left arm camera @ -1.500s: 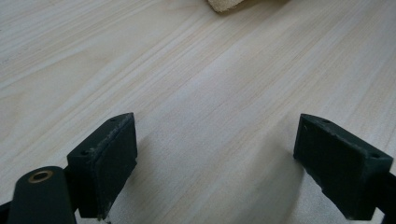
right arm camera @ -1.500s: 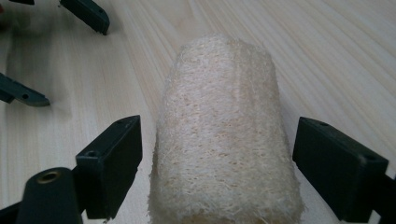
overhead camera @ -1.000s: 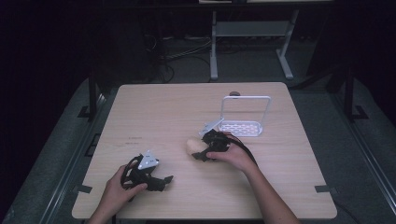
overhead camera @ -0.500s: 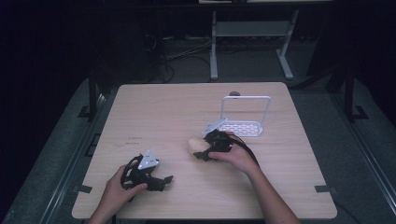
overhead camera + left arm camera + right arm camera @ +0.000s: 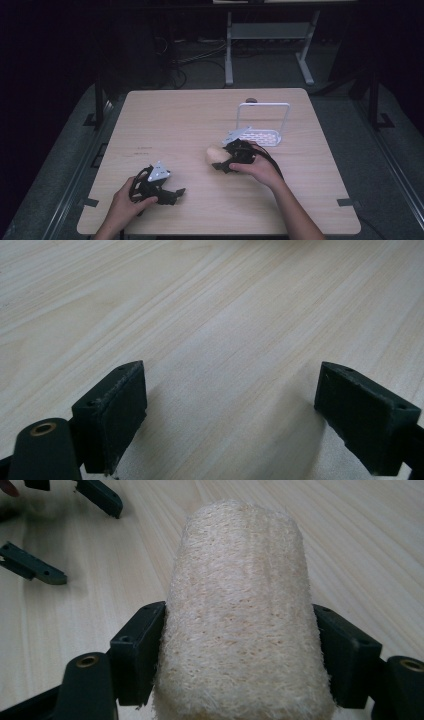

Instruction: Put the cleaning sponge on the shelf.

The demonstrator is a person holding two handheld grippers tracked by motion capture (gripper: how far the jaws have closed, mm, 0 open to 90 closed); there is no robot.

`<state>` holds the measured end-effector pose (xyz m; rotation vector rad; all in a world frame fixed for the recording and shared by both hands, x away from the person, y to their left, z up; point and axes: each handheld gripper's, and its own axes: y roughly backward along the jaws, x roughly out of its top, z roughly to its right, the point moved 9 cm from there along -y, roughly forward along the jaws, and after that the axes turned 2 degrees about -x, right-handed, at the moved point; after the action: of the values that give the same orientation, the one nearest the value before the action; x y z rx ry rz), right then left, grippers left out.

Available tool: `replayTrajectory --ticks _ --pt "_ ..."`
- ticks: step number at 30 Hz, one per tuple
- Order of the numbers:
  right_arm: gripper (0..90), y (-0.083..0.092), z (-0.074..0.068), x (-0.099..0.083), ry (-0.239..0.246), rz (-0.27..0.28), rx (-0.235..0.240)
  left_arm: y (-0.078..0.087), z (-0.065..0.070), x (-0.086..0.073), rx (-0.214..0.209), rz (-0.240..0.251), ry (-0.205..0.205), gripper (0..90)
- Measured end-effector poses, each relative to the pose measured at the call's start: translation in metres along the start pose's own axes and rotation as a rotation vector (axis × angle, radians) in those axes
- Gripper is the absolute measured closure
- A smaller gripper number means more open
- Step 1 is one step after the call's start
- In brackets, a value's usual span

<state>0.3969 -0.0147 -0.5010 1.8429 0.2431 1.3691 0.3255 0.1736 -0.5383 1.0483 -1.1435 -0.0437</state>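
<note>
A pale tan loofah sponge [image 5: 214, 154] lies lengthwise between the jaws of my right gripper [image 5: 220, 161], just right of the table's middle. The right gripper view shows the loofah [image 5: 240, 610] squeezed on both sides, with my right gripper [image 5: 240, 652] shut on it low over the wood. My left gripper [image 5: 176, 194] rests near the front left of the table. Its jaws are wide open around bare wood, as the left gripper view shows [image 5: 230, 410]. The left gripper's open jaws [image 5: 70, 530] also appear at the top left of the right gripper view.
A white perforated tray with an upright wire frame [image 5: 263, 136] stands just behind my right hand. The light wooden table [image 5: 180, 115] has dark floor, cables and a metal stand beyond its far edge.
My right gripper has drifted slightly right and back with the loofah still in it. The left gripper has stayed where it was.
</note>
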Motion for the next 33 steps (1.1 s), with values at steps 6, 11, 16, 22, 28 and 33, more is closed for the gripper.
replayTrajectory --ticks 6,11,16,22,28,33 --pt "27.9 0.012 0.001 0.001 0.014 0.011 -0.014 0.000 0.000 0.000 0.000 0.000 0.000 12.8" --pt "27.9 0.017 0.001 0.002 0.019 0.018 -0.019 0.000 0.000 0.000 0.000 0.000 0.000 12.8" --pt "27.9 0.020 0.003 0.001 0.016 0.021 -0.031 0.000 0.000 0.000 0.000 0.000 0.000 12.9" --pt "27.9 0.029 0.009 -0.001 0.000 0.028 -0.050 0.000 0.000 0.000 0.000 0.000 0.000 12.9" --pt "27.9 0.036 0.015 -0.003 -0.012 0.039 -0.064 0.000 0.000 0.000 0.000 0.000 0.000 12.8" --pt "28.0 0.043 0.023 -0.006 -0.026 0.050 -0.078 0.000 0.000 0.000 0.000 0.000 0.000 12.8"
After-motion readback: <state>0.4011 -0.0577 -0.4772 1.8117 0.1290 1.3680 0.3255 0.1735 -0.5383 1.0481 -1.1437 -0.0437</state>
